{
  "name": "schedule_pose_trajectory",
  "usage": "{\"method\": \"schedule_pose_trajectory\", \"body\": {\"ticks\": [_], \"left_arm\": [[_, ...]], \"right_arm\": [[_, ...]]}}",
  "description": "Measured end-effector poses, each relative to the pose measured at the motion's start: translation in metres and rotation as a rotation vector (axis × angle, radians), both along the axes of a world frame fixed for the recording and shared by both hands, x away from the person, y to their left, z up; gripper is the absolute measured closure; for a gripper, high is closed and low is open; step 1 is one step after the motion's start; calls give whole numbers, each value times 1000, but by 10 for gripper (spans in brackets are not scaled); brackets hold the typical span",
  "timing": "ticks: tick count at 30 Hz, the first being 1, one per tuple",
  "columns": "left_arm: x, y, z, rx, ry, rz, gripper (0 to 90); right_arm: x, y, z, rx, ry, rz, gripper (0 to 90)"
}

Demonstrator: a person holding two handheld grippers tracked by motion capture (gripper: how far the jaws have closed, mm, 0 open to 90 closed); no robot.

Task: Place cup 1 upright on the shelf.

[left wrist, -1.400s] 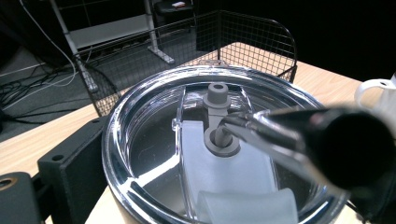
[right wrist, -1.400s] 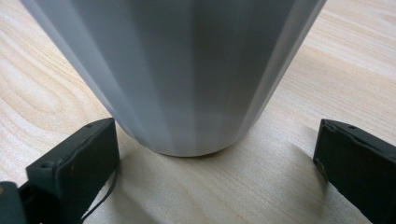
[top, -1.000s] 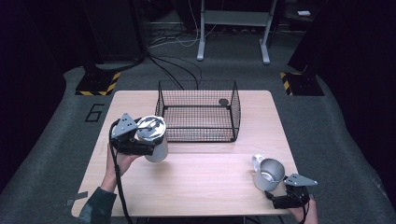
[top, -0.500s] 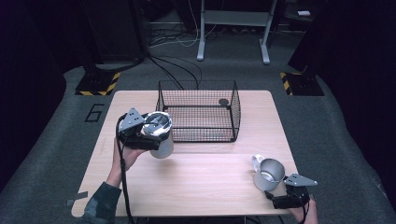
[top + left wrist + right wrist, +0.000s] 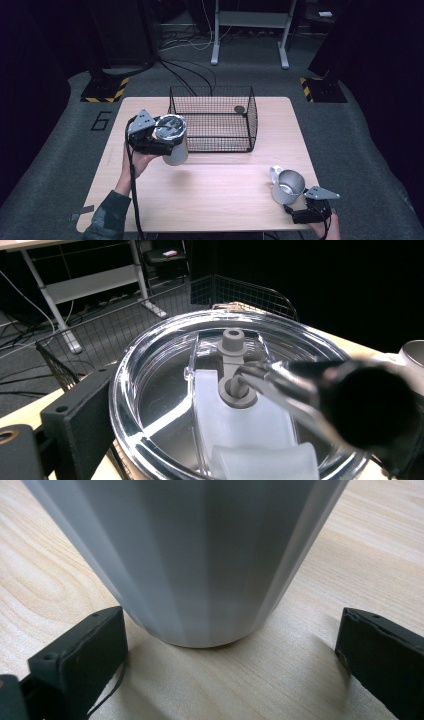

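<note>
A steel tumbler (image 5: 176,150) with a clear lid (image 5: 165,405) hangs above the table, just off the front left corner of the black wire basket (image 5: 212,120). My left gripper (image 5: 162,142) is shut on the tumbler, one jaw on each side under the lid rim. Near the front right of the table stands a steel mug (image 5: 288,186), upright, with its pale handle turned to the far left. My right gripper (image 5: 306,212) rests low behind it, open. In the right gripper view the mug's base (image 5: 200,555) sits just ahead of the wide gap between my fingers (image 5: 75,662).
A small dark round thing (image 5: 239,109) lies in the basket's far right corner. The wooden table (image 5: 220,195) is bare between the two grippers. Cables and a white desk frame (image 5: 250,30) stand on the floor beyond the table.
My left gripper has carried the tumbler a little up and toward the basket. The right gripper and the mug have stayed put.
</note>
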State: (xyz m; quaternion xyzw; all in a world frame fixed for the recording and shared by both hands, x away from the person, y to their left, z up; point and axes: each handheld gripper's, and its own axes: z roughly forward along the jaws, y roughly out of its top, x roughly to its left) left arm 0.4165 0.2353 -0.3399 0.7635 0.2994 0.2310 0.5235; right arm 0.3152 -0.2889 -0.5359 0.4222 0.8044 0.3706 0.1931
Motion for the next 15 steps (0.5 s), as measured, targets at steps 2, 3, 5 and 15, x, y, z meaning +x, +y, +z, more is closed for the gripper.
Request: {"method": "schedule_pose_trajectory", "body": {"ticks": [2,3,5,15], "left_arm": [[1,-1,1,-6,-2,1,38],[1,-1,3,-8,-1,-4,38],[2,-2,6,-12,-4,-10,38],[10,-9,18,-37,-6,-20,38]], "right_arm": [[0,0,0,0,0,0,0],[0,0,0,0,0,0,0],[1,0,0,-6,-7,7,0],[0,0,0,0,0,0,0]]}}
